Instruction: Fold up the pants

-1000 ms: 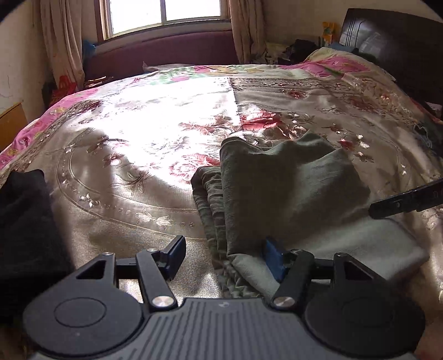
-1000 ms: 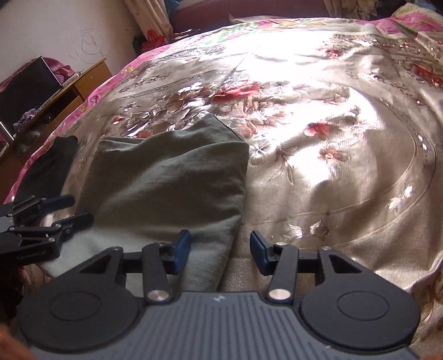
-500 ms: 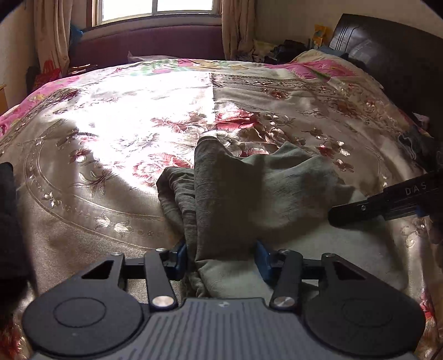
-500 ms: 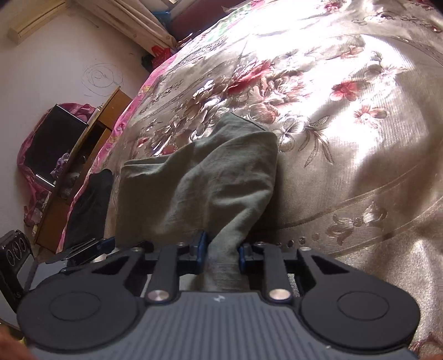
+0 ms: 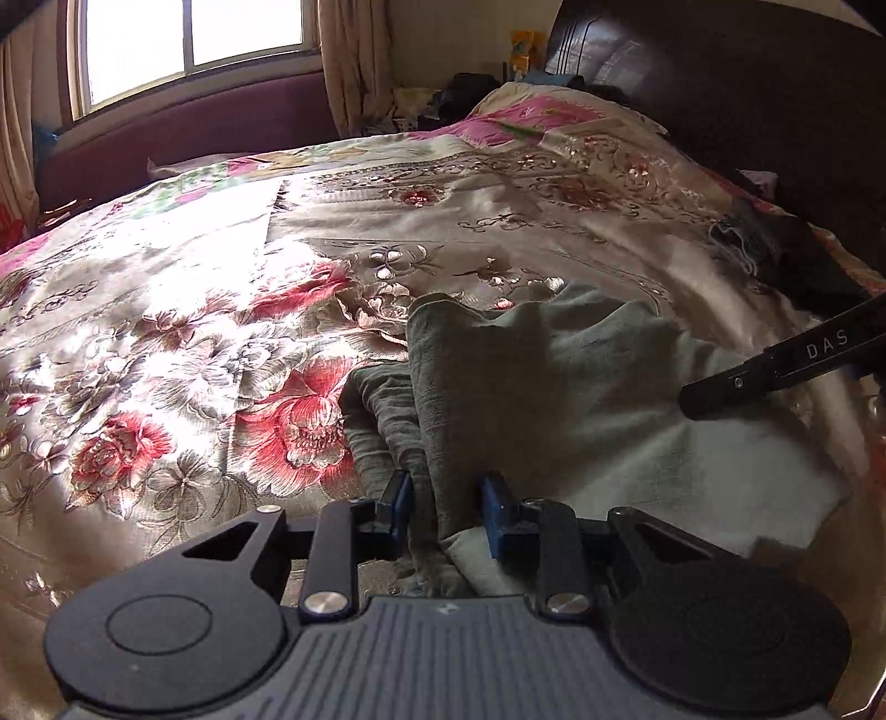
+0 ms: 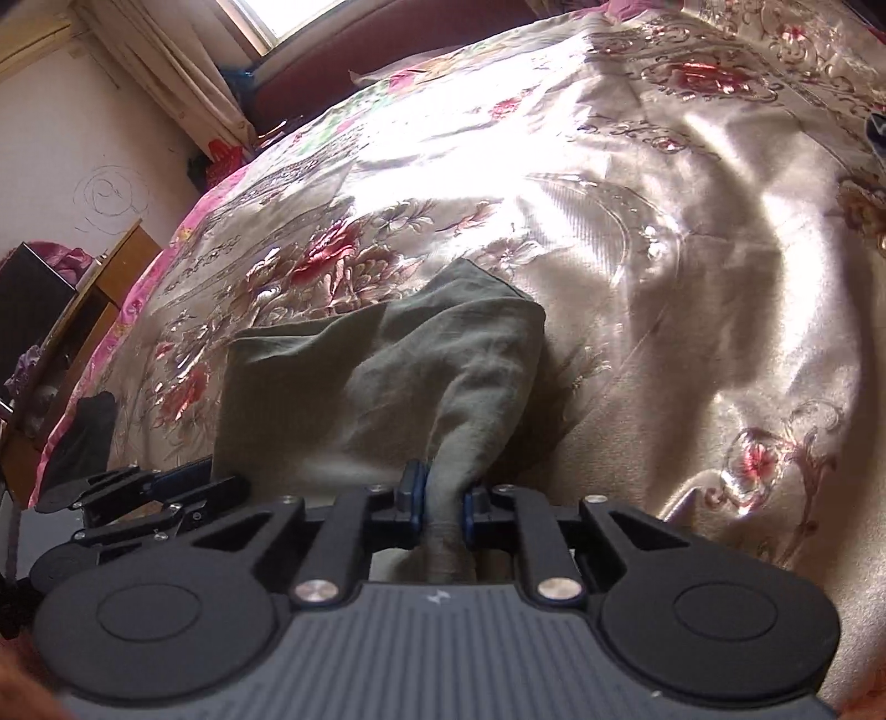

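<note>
The grey-green pants (image 5: 554, 387) lie partly folded on the floral satin bedspread (image 5: 194, 310). My left gripper (image 5: 446, 512) is shut on the near left edge of the pants, cloth bunched between its blue pads. My right gripper (image 6: 440, 501) is shut on the near right edge of the pants (image 6: 387, 376), pulling a ridge of cloth up toward me. The right gripper's finger shows in the left wrist view (image 5: 775, 365) over the pants' right side. The left gripper shows at the lower left of the right wrist view (image 6: 144, 493).
A dark headboard (image 5: 747, 99) stands at the right. A window (image 5: 188, 44) and a maroon bench (image 5: 183, 127) lie beyond the bed. A wooden desk (image 6: 83, 310) stands left of the bed. A black garment (image 6: 83, 432) lies at the bed's left edge.
Both grippers went from open beside the near edge of the pants to shut on it. The gripped cloth has risen and moved forward over the bed.
</note>
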Demonstrator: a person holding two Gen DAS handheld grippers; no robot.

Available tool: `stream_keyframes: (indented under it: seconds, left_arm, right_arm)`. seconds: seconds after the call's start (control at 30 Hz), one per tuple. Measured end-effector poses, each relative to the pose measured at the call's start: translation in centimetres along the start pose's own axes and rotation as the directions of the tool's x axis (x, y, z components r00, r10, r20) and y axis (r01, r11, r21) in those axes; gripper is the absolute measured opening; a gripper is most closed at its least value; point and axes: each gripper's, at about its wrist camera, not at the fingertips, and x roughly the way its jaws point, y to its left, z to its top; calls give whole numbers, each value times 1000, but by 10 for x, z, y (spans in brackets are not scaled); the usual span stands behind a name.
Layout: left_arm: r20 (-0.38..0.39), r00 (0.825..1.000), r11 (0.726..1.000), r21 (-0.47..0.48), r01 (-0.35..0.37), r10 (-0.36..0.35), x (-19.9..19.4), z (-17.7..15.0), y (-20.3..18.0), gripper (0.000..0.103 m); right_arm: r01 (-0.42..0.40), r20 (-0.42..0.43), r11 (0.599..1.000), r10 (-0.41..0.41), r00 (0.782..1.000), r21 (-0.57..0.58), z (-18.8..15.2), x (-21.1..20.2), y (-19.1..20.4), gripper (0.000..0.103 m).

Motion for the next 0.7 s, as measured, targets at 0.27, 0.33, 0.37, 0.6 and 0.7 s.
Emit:
stream_keyframes:
  seconds: [0.27, 0.33, 0.37, 0.6, 0.7]
  left_arm:
    - [-20, 996, 996, -19, -85, 85, -30, -9, -5, 49]
    - [-13, 995, 995, -34, -95, 95, -38, -9, -9, 51]
    - [-8, 995, 994, -36, -100, 99, -42, -9, -13, 53]
    - [28, 992, 992, -38, -120, 121, -67, -11, -36, 62]
    - [45, 991, 991, -43, -124, 126, -77, -12, -45, 63]
  right_arm:
    - [88, 109, 994, -81, 991, -66, -25, -42, 19, 27]
    - [79, 117, 994, -70, 991, -70, -34, -50, 27, 27]
    - [69, 118, 995, -60, 991, -75, -38, -53, 31, 27]
    - [38, 104, 994, -28, 994, -101, -59, -64, 55, 27]
    - [27, 109, 995, -16, 994, -101, -64, -70, 62, 27]
